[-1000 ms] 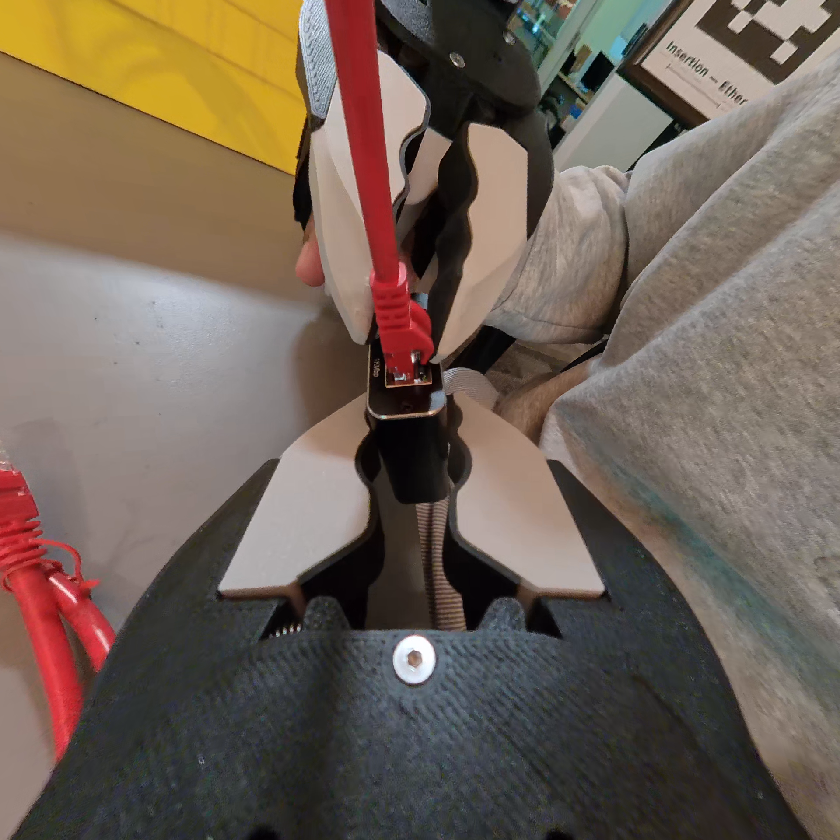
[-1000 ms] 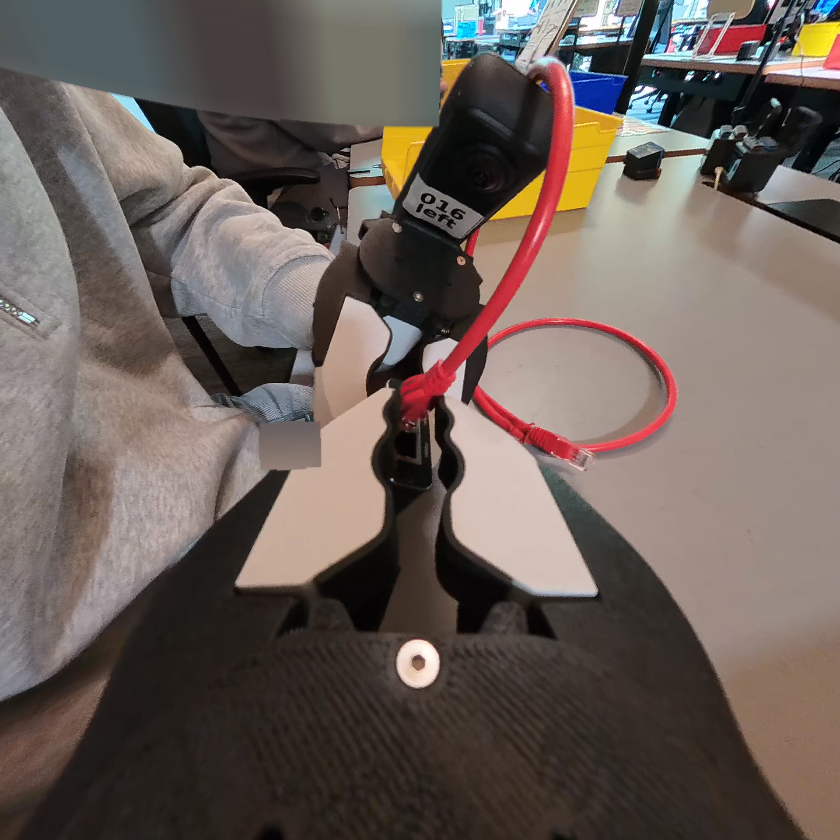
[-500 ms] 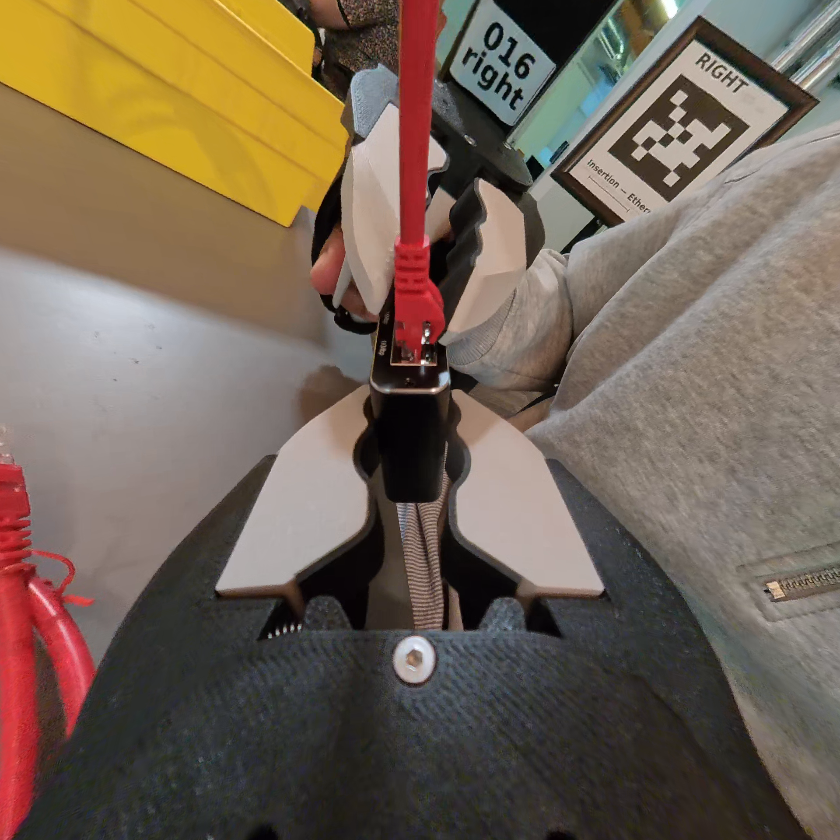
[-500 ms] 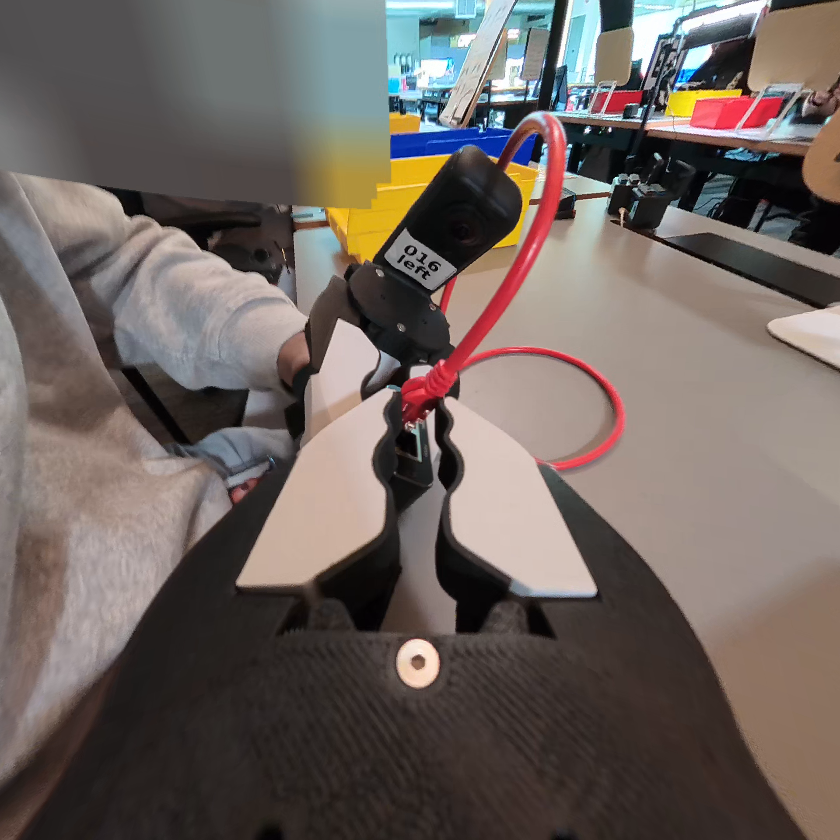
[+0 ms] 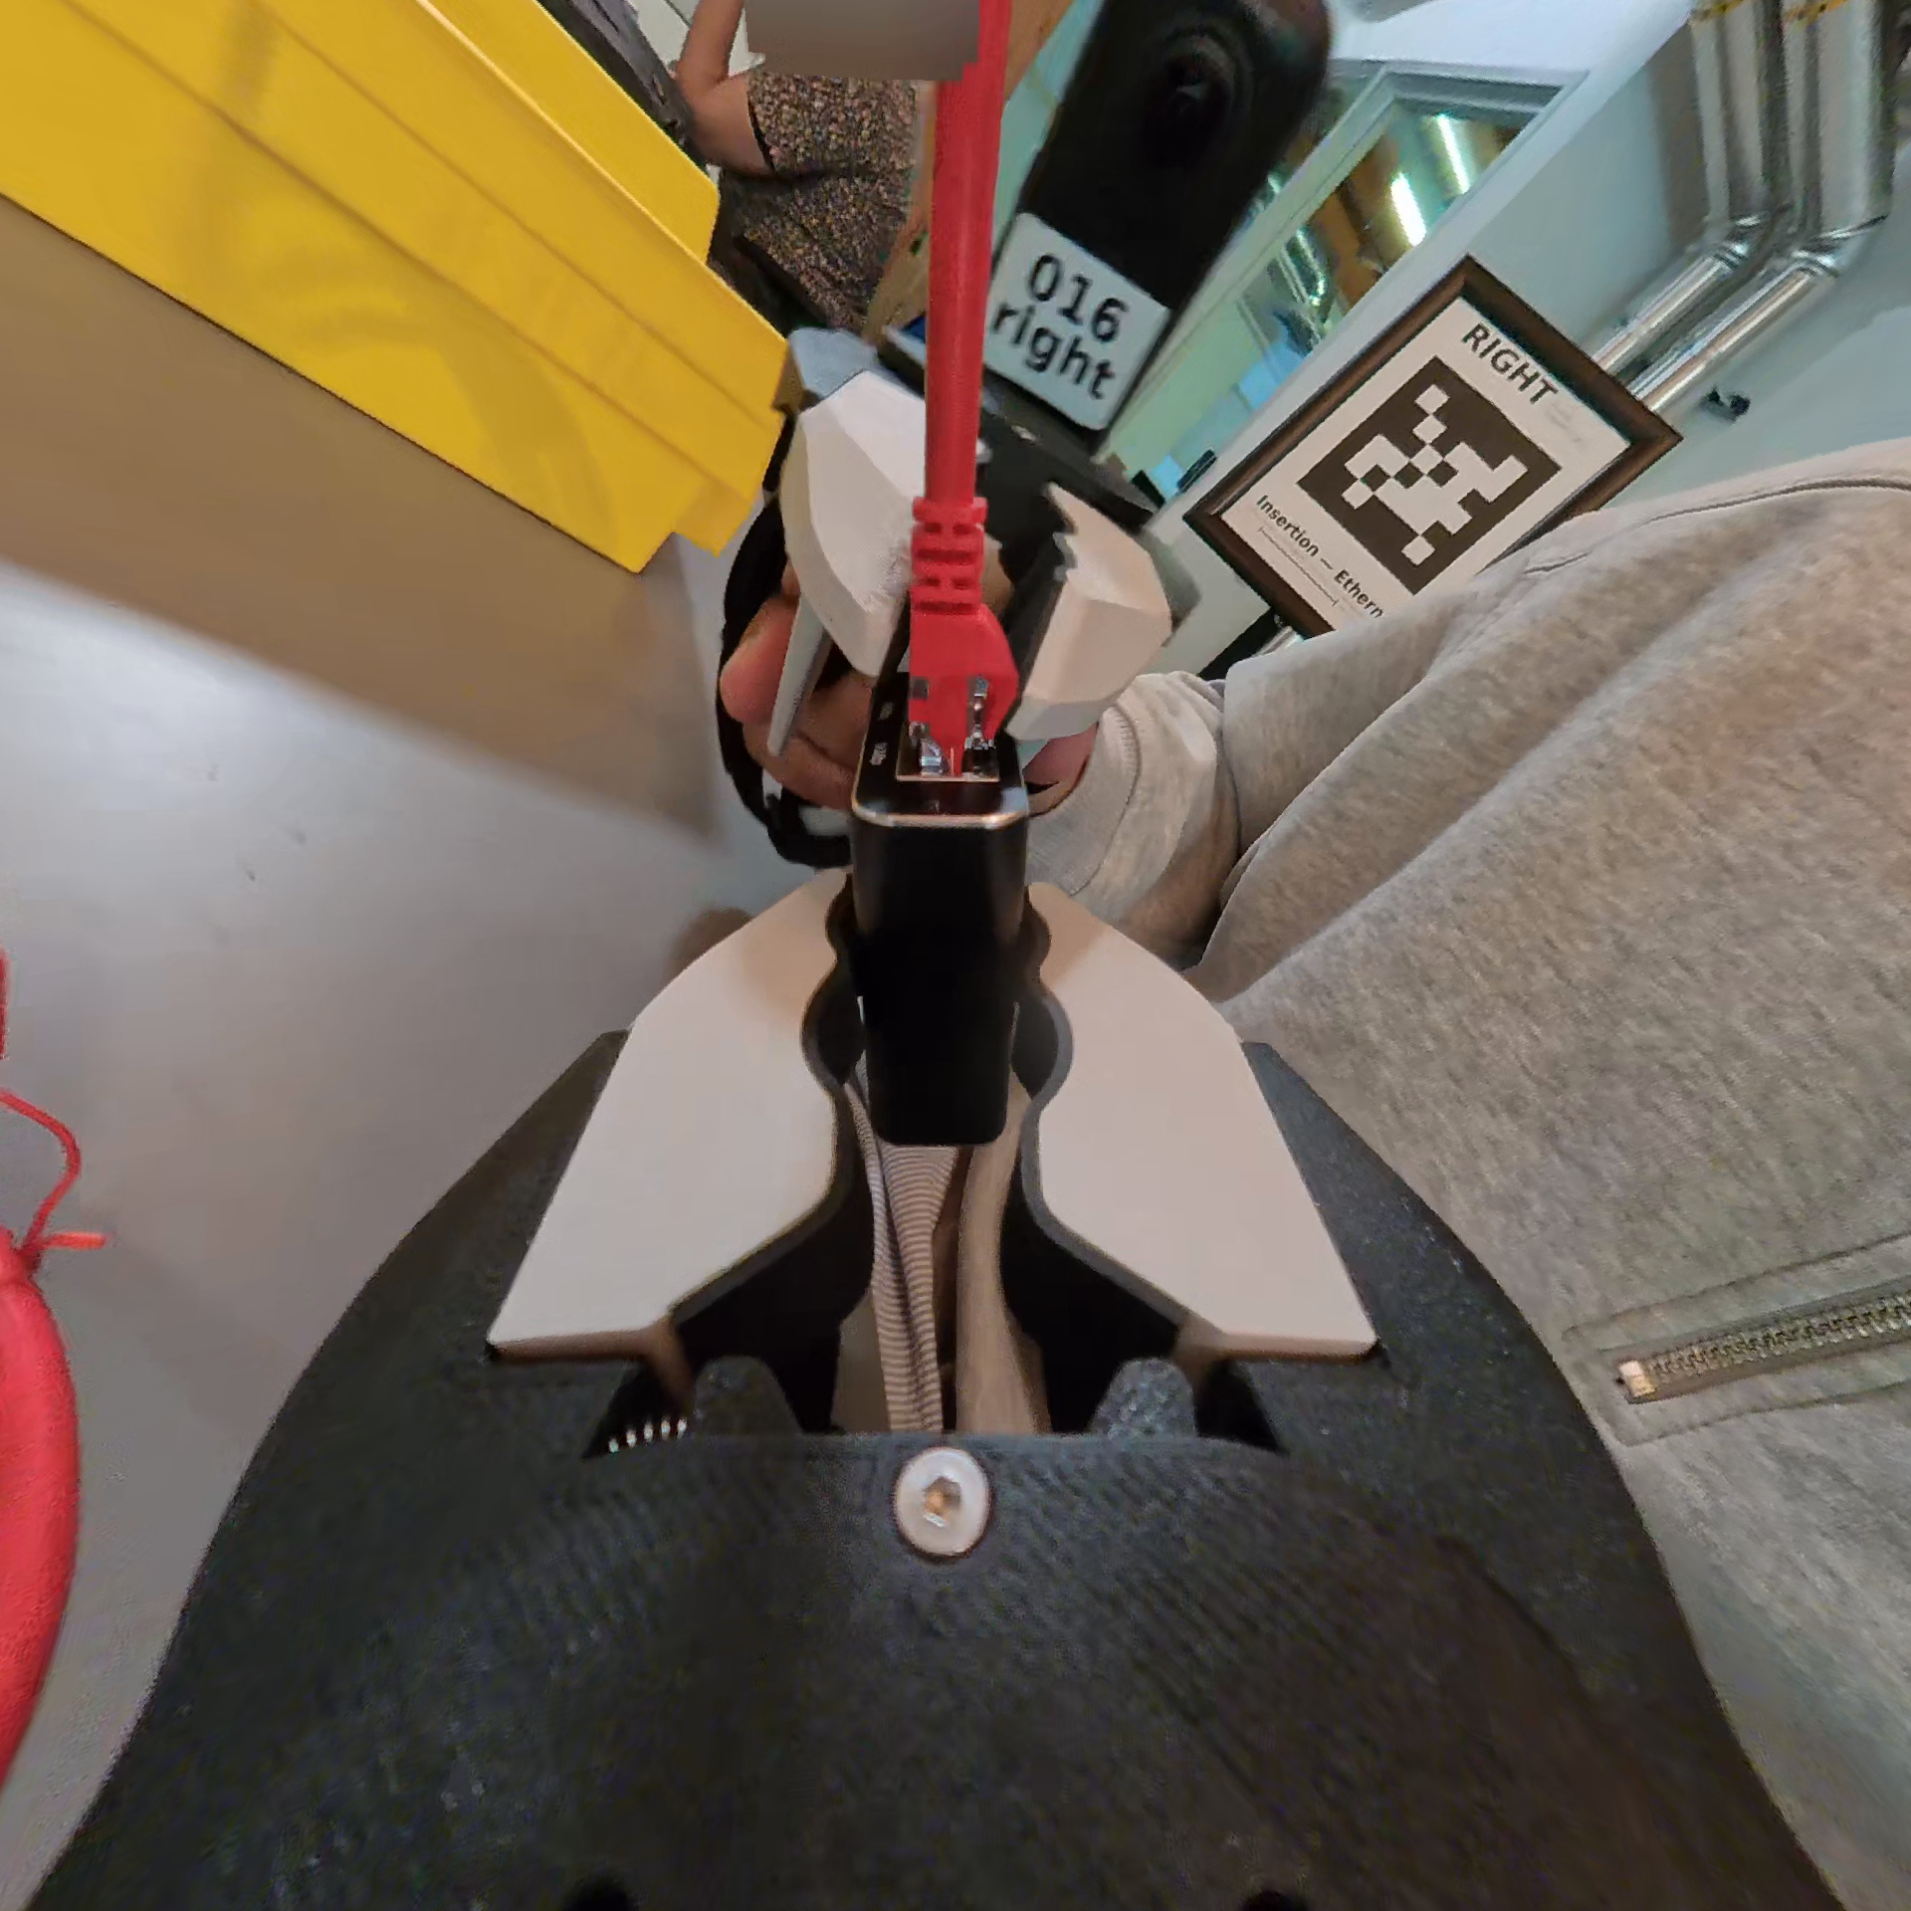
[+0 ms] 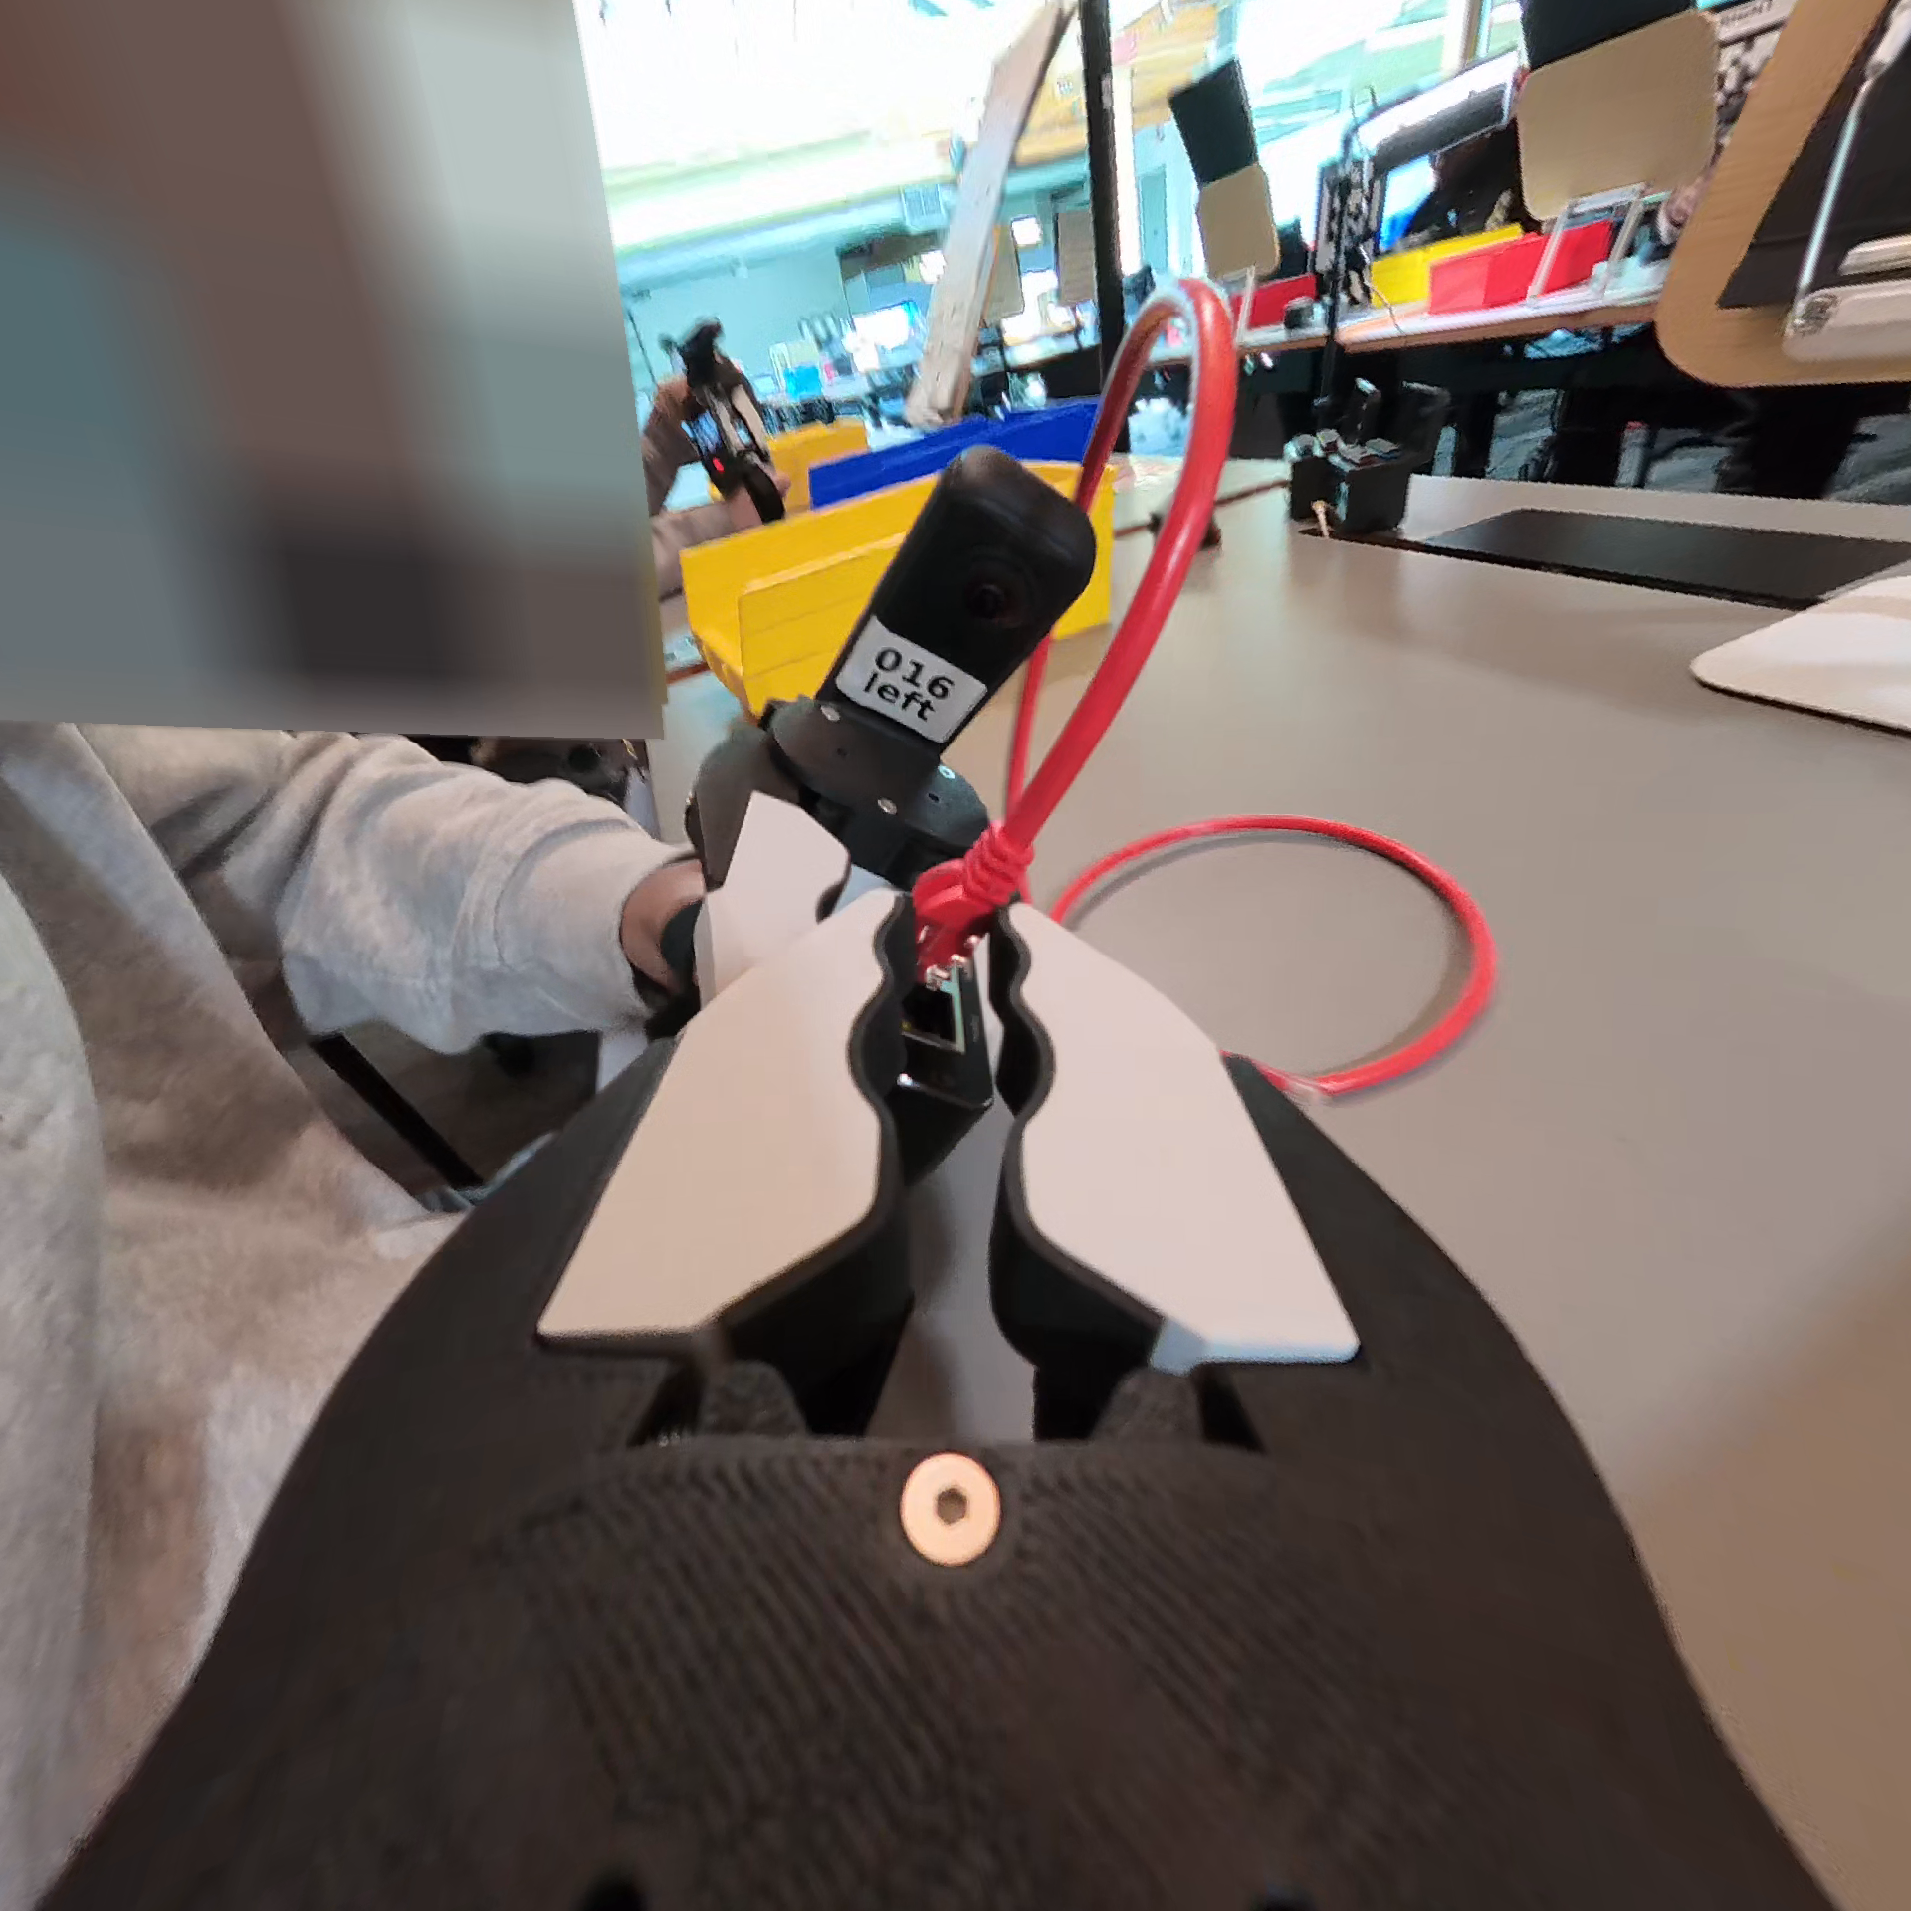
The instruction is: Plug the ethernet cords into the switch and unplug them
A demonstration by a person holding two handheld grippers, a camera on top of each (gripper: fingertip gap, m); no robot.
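My left gripper (image 5: 936, 931) is shut on a small black switch (image 5: 936, 982) and holds it above the grey table with its port end facing away. My right gripper (image 6: 946, 926) is shut on the red ethernet plug (image 6: 957, 900), whose tip sits in the switch's port (image 6: 936, 1034). In the left wrist view the plug (image 5: 957, 641) stands on the port, with the right gripper's white fingers (image 5: 843, 538) around it. The red cord (image 6: 1189, 496) arches up from the plug and loops down onto the table.
The cord's loop (image 6: 1448, 931) lies on the grey table (image 6: 1551, 1138) to the right. More red cord (image 5: 31, 1396) is at the left edge. Yellow bins (image 5: 414, 259) stand behind. A person's grey sleeves (image 5: 1499, 931) fill the near side. A framed marker sign (image 5: 1427, 465) stands behind.
Both grippers have tilted and risen together, so more of the room shows behind them. The plug stays at the switch's port and both grips are unchanged.
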